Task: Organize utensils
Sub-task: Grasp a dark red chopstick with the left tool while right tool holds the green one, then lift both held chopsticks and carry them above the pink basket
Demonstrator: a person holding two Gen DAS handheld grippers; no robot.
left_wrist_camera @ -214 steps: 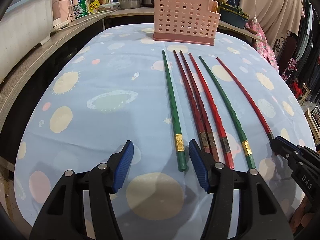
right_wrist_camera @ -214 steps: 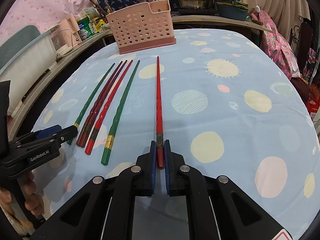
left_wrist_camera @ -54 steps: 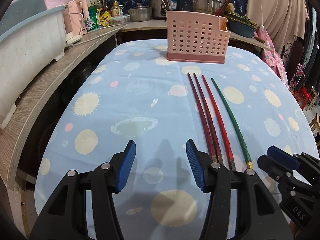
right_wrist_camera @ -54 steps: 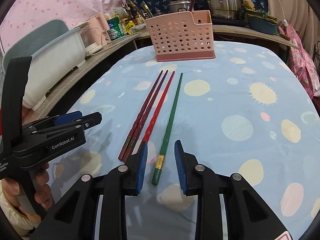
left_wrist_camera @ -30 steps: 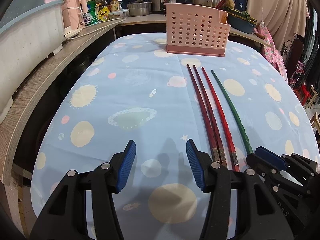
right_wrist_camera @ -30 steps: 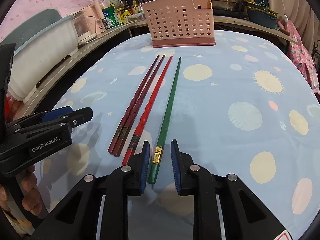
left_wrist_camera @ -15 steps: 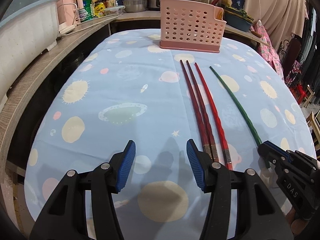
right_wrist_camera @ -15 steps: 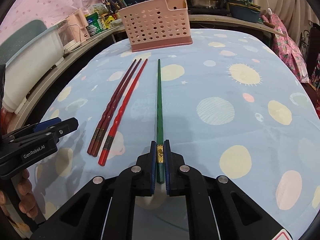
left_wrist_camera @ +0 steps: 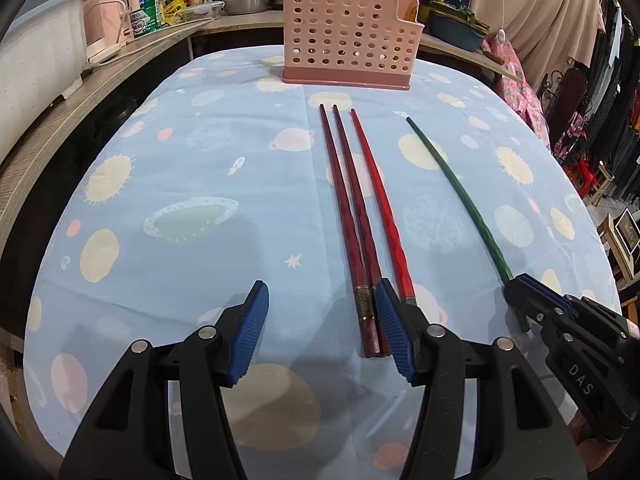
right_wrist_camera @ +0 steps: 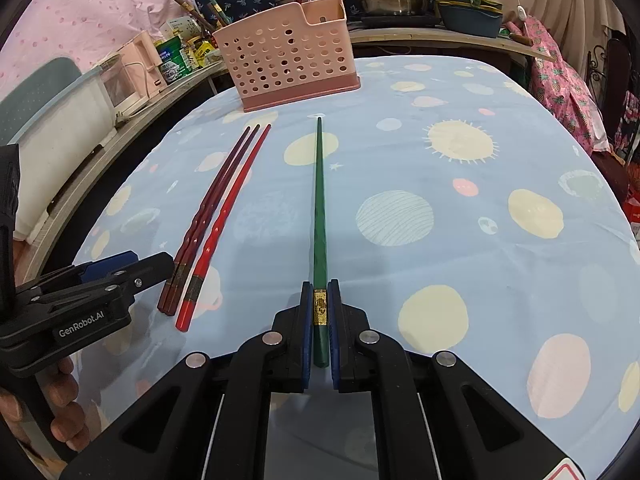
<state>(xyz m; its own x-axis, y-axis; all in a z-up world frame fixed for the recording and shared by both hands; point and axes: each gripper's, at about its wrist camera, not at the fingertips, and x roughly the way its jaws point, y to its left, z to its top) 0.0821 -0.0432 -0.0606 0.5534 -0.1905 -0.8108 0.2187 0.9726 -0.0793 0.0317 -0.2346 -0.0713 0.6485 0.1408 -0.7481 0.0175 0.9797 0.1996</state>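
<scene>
My right gripper [right_wrist_camera: 320,292] is shut on the thick end of a green chopstick [right_wrist_camera: 320,216], which points toward the pink perforated utensil basket [right_wrist_camera: 286,60] and sits slightly apart to the right of the others. In the left wrist view the green chopstick [left_wrist_camera: 460,196] runs into the right gripper [left_wrist_camera: 520,284]. Two dark red chopsticks [left_wrist_camera: 348,220] and one bright red chopstick [left_wrist_camera: 384,216] lie side by side on the tablecloth. My left gripper [left_wrist_camera: 320,300] is open and empty, its right finger over their thick ends. The basket [left_wrist_camera: 344,36] stands at the table's far end.
The table [left_wrist_camera: 180,184] has a blue planet-print cloth. A wooden counter [left_wrist_camera: 60,120] with a white tub, appliances and bottles runs along the left. Pots stand behind the basket. Clothes and a curtain hang at the right.
My right gripper closed on the green chopstick and shifted it right, away from the red ones. Earlier, one red and one green chopstick left the table. The left gripper stayed open.
</scene>
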